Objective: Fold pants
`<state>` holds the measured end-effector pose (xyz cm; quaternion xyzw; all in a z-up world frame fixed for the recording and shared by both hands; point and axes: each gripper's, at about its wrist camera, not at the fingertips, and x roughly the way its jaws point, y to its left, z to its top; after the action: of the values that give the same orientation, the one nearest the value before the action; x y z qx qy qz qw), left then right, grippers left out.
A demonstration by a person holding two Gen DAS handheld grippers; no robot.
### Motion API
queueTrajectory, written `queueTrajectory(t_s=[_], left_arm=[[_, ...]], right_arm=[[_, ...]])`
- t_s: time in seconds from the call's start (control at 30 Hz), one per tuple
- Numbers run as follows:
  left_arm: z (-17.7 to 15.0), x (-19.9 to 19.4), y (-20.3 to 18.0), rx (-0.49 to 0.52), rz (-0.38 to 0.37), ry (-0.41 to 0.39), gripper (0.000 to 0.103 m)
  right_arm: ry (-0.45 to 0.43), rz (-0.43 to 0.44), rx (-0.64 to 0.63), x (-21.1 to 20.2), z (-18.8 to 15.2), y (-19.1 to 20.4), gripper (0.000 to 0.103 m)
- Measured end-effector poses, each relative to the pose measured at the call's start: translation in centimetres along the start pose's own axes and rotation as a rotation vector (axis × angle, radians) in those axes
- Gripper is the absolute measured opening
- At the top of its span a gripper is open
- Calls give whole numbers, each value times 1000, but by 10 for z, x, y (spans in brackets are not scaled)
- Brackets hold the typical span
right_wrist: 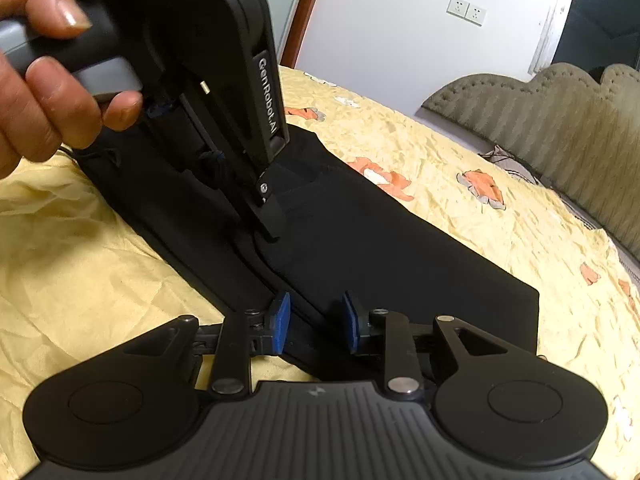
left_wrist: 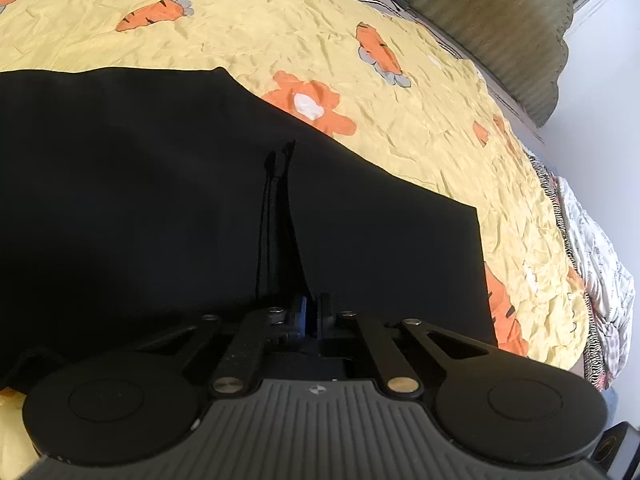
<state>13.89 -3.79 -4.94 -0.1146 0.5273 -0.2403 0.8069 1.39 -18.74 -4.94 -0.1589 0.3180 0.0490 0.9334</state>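
A bare hand (right_wrist: 44,76) held the left gripper (right_wrist: 270,226), its jaws pinched tight on a raised fold of the smooth black pants (right_wrist: 380,248) lying flat on the crinkled yellow carrot-print bedspread (right_wrist: 80,264), while the right gripper (right_wrist: 316,320) straddled their edge, blue pads parted.

Both tongs are built of matte black plastic. The right tongs (right_wrist: 316,320) are fitted with blue pads (right_wrist: 280,318), silver pivot screws and a ribbed grey base with two round black discs. The left tongs (right_wrist: 268,224) are marked "GenRobotAI" in grey lettering, and their grey handle is gripped by a bare hand (right_wrist: 48,80).
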Motion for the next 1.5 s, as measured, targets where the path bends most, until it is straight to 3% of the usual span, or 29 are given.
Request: queueTrajectory(t_s=[0.23, 0.4, 0.43, 0.47, 0.53, 0.57, 0.63, 0.73, 0.83, 1.0, 1.07, 1.1, 1.23, 1.33, 1.43, 1.5], left_arm=[[-11, -17, 7, -17, -22, 0, 3], [-13, -7, 13, -16, -7, 19, 4], [-13, -8, 12, -5, 0, 14, 7], [-12, -10, 9, 11, 12, 3, 20], [-10, -19, 3, 46, 68, -35, 23], [-10, -24, 2, 58, 116, -61, 29], [-7, -34, -3, 89, 185, -137, 35], [6, -35, -13, 115, 143, -160, 46], [18, -16, -33, 179, 118, -170, 54], [27, 36, -60, 323, 266, -193, 60], [31, 61, -60, 335, 348, -168, 65], [30, 59, -61, 340, 354, -186, 65], [14, 27, -66, 362, 313, -208, 64], [-5, 19, -71, 383, 278, -200, 67], [-21, 35, -73, 443, 321, -163, 69], [-28, 38, -76, 451, 368, -184, 70]], right_arm=[[-1, 35, 18, -11, 2, -9, 29], [-37, 108, 177, -13, 4, -36, 29], [-40, 114, 211, -12, 4, -42, 29], [-40, 111, 242, -11, 3, -47, 29], [5, 112, 285, -5, -1, -56, 29], [39, 130, 286, -1, -4, -59, 29], [19, 154, 300, -4, -6, -68, 29], [-49, 140, 410, -8, 2, -102, 29], [-50, 98, 457, 14, 10, -138, 29], [52, 61, 560, 66, -1, -187, 29], [55, 49, 606, 78, -9, -200, 29], [57, 46, 635, 77, -10, -204, 29], [14, 11, 579, 41, -7, -190, 30], [9, 60, 503, 18, -12, -166, 30], [90, 44, 431, 23, -26, -146, 29], [84, 17, 443, 20, -32, -143, 29]])
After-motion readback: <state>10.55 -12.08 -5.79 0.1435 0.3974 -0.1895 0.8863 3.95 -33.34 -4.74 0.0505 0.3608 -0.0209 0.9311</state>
